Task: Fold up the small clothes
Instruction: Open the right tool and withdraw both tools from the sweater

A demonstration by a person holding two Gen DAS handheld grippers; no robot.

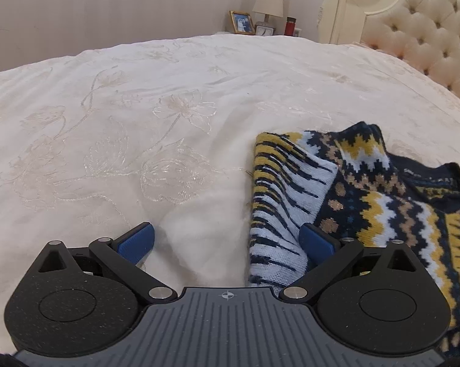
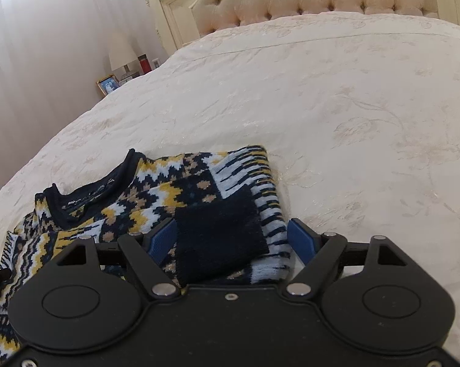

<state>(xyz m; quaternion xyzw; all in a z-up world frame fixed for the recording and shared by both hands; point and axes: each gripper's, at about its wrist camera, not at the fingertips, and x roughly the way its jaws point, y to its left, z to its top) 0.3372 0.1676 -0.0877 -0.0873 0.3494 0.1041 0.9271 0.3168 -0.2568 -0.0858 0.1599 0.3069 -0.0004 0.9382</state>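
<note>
Between my right gripper's (image 2: 231,240) wide-open, empty blue pads lies the sweater's (image 2: 156,195) folded sleeve (image 2: 220,232), running up-frame; my left gripper (image 1: 226,241), also spread and empty, sits at the sweater's left edge.

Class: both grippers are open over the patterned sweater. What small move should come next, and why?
Probably close the right gripper on the dark navy cuff lying between its open fingers. The navy, yellow and white knitted sweater has both sleeves folded in; the left gripper straddles its edge.
</note>
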